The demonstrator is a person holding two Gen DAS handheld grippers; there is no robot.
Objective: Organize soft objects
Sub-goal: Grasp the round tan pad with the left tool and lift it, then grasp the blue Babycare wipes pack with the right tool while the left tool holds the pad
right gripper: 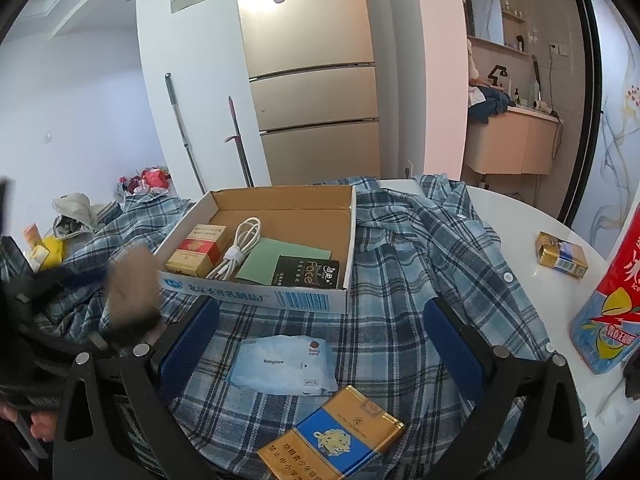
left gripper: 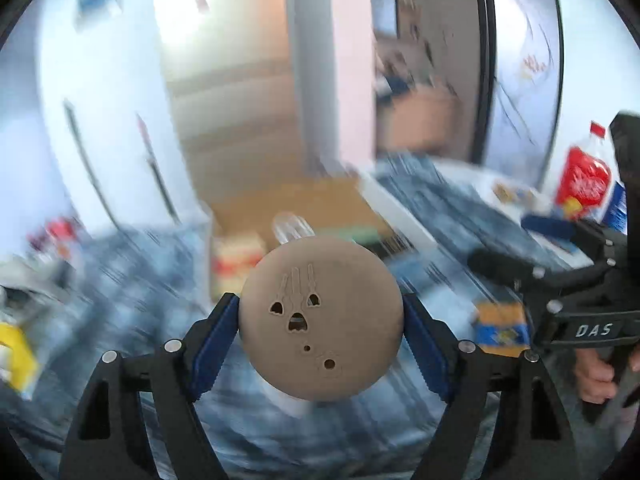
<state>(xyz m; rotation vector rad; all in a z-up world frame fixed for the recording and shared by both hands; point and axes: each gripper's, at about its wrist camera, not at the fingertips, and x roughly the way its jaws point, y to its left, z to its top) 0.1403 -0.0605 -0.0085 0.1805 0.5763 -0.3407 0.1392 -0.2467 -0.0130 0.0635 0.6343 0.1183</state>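
The left gripper (left gripper: 320,320) is clamped on a round tan disc (left gripper: 320,320), its blue pads (left gripper: 214,340) pressing the disc's left and right edges. The disc's face carries three small cut-out shapes and two little holes. The left wrist view is heavily blurred, so little beyond the disc is clear there; ahead of this gripper a cardboard box (left gripper: 296,208) can be made out.

The right gripper (right gripper: 322,338) stands wide, holding nothing. Between its fingers, on a blue plaid shirt (right gripper: 420,248) spread over the white counter (right gripper: 516,216), lies a soft pale-blue wipes pack (right gripper: 282,364). Just nearer than the pack lies a yellow-and-blue cigarette pack (right gripper: 332,440). Ahead of the gripper sits the open cardboard box (right gripper: 280,208), holding a red-and-gold carton (right gripper: 198,248), a coiled white cable (right gripper: 240,248), a green card (right gripper: 276,260) and a black packet (right gripper: 306,274). To the right stand a red-labelled bottle (right gripper: 616,300) and another small gold pack (right gripper: 560,254). At the left, the disc (right gripper: 130,292) shows as a blur.
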